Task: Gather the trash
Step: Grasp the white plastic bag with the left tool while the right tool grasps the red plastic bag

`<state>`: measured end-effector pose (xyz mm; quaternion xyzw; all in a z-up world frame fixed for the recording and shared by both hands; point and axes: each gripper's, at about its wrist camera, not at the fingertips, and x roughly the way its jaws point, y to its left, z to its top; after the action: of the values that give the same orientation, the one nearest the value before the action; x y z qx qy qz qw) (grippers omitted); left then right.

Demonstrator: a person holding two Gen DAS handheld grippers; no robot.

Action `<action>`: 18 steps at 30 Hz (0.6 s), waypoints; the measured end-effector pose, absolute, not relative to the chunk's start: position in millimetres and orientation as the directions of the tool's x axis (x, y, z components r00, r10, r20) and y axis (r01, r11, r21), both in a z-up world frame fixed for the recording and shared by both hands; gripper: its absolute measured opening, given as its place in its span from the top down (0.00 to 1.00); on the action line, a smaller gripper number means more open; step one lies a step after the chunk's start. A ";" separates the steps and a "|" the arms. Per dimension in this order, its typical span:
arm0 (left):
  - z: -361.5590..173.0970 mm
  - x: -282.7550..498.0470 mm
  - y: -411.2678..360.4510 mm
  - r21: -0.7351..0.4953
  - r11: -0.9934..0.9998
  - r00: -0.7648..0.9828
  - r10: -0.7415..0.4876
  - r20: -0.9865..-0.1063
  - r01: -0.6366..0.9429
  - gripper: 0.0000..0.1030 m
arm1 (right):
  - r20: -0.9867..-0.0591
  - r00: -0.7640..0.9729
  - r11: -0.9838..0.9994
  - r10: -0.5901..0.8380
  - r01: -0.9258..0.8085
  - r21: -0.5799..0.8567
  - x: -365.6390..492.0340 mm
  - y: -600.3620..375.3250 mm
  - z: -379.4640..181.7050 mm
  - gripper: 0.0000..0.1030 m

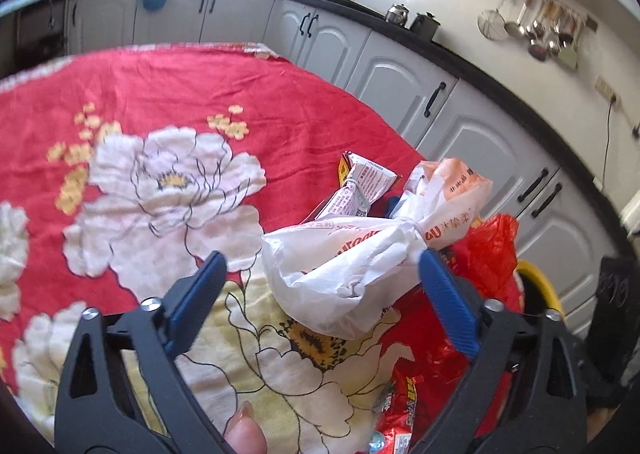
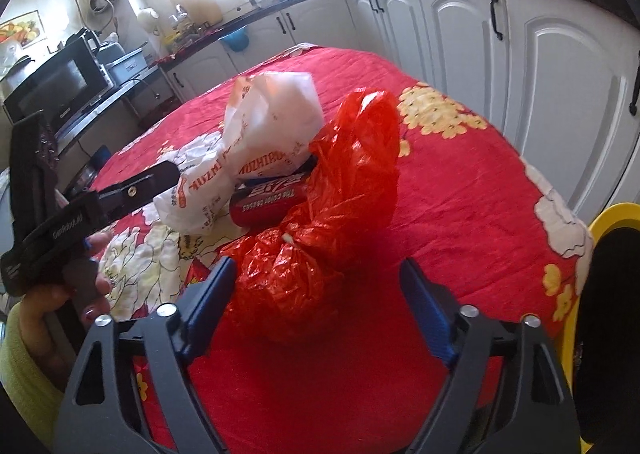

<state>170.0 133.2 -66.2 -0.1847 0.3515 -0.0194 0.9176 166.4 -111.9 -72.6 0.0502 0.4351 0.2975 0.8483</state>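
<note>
While the left gripper is gaping around the white bag, the right gripper is hanging spread, its left pad touching the red bag

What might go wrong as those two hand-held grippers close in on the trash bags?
The left hand-held gripper straddles the knotted white bag; thin plastic could slip or tear. The right hand-held gripper frames the red bag, which touches a red packet, so lifting may drag that along. Either could also pinch the floral tablecloth.
</note>
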 end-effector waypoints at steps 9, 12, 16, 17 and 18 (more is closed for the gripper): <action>-64.8 166.5 130.1 -0.366 0.927 0.752 -0.187 -0.632 -0.077 0.42 | -0.713 0.420 0.803 0.561 -0.485 0.346 158.3 -108.6 -75.8 0.57; -64.3 165.0 130.5 -0.369 0.926 0.746 -0.189 -0.639 -0.081 0.46 | -0.711 0.420 0.804 0.564 -0.478 0.355 156.5 -111.6 -76.9 0.59; -64.6 163.2 131.3 -0.363 0.927 0.730 -0.184 -0.658 -0.094 0.58 | -0.707 0.424 0.805 0.566 -0.470 0.362 154.4 -114.3 -77.3 0.61; -64.5 162.8 131.4 -0.359 0.928 0.725 -0.180 -0.665 -0.099 0.65 | -0.706 0.425 0.805 0.567 -0.467 0.366 153.7 -115.8 -77.5 0.61; -64.6 162.0 132.1 -0.362 0.926 0.719 -0.181 -0.671 -0.105 0.66 | -0.705 0.426 0.805 0.567 -0.465 0.367 153.3 -116.5 -77.5 0.61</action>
<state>162.0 132.1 -64.6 -0.1909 0.3744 -0.0211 0.9071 153.3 -116.5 -77.5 0.0580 0.4394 0.3065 0.8424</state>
